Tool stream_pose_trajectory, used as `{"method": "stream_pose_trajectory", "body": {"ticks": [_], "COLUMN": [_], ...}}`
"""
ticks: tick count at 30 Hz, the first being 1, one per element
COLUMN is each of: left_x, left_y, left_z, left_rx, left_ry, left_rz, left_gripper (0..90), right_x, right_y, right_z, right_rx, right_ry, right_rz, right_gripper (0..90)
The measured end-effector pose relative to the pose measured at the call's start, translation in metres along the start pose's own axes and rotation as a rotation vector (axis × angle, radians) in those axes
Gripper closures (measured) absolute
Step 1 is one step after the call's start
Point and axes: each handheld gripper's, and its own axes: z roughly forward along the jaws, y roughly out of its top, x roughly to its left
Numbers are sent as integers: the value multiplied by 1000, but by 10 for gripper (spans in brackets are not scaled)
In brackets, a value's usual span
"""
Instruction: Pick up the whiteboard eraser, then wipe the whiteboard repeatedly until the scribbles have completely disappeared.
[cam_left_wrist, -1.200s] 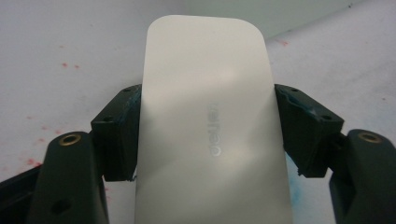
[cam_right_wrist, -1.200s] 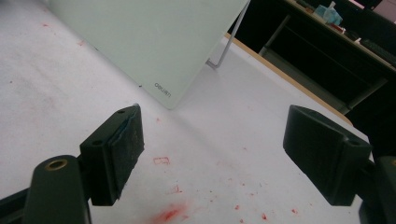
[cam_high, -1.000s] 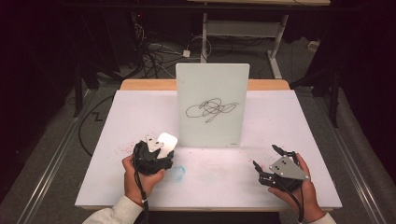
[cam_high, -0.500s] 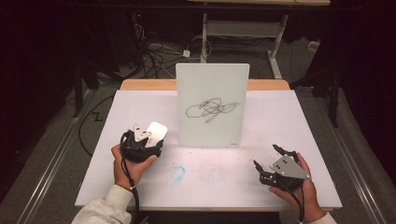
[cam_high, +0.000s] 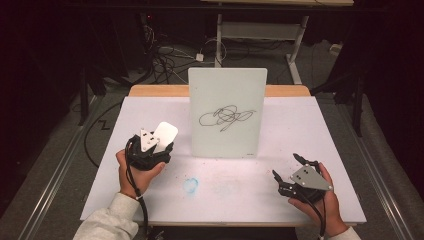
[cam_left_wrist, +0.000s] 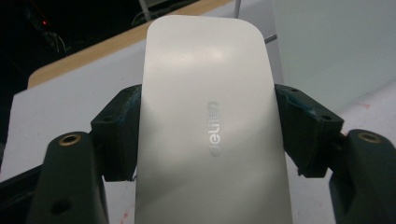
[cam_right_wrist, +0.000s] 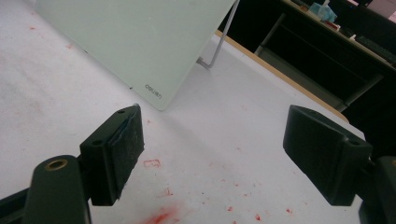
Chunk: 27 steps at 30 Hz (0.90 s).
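your left gripper sits at about 9 o'clock on the table, just left of the whiteboard, and it's clamped on a white eraser. in the left gripper view you can see both jaws pressed flat against the long sides of the eraser, which sticks out well past the pads with its embossed logo facing the camera. from the high view the eraser is lifted off the table surface and tipped up toward 1 o'clock, close to the board's left edge but not touching it as far as i can tell.

your right gripper is down at roughly 4 o'clock, near the front edge of the table, well apart from the board. its jaws are spread wide with nothing between them, and the right gripper view shows only bare tabletop in the gap, speckled with red marker smudges.

the whiteboard stands upright on a wire stand at 12 o'clock, leaning back a little, with a black scribble in the middle of it. the scribble is untouched. in the right gripper view you get the board's lower corner and the stand's leg behind it.

there's also a small blue smudge on the table at about 6 o'clock, between your two hands.
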Motion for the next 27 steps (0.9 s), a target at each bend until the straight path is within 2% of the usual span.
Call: {"method": "stream_pose_trajectory", "body": {"ticks": [5,7,17,21,25,27], "left_x": [-4,-5,-11,-17,-22,-25], "left_y": [5,7,17,21,25,29], "left_z": [-2,-3,-8,-12,-13,-12], "left_rx": [-41,-46,-97,-115,-139,-157], "left_ry": [19,-3,-2,6,-14,-21], "left_rz": [21,32,60,88,113,140], "left_gripper": [288,288,288,288,288,288], "right_x": [-1,-1,-1,-2,-1,-1], "right_y": [-1,-1,-1,-1,1,0], "right_z": [3,3,3,3,2,3], "right_rx": [8,8,12,9,7,8], "right_ry": [-1,1,-5,-7,-8,-8], "right_rz": [3,2,2,4,-2,1], "right_gripper": [208,207,206,206,207,206]}}
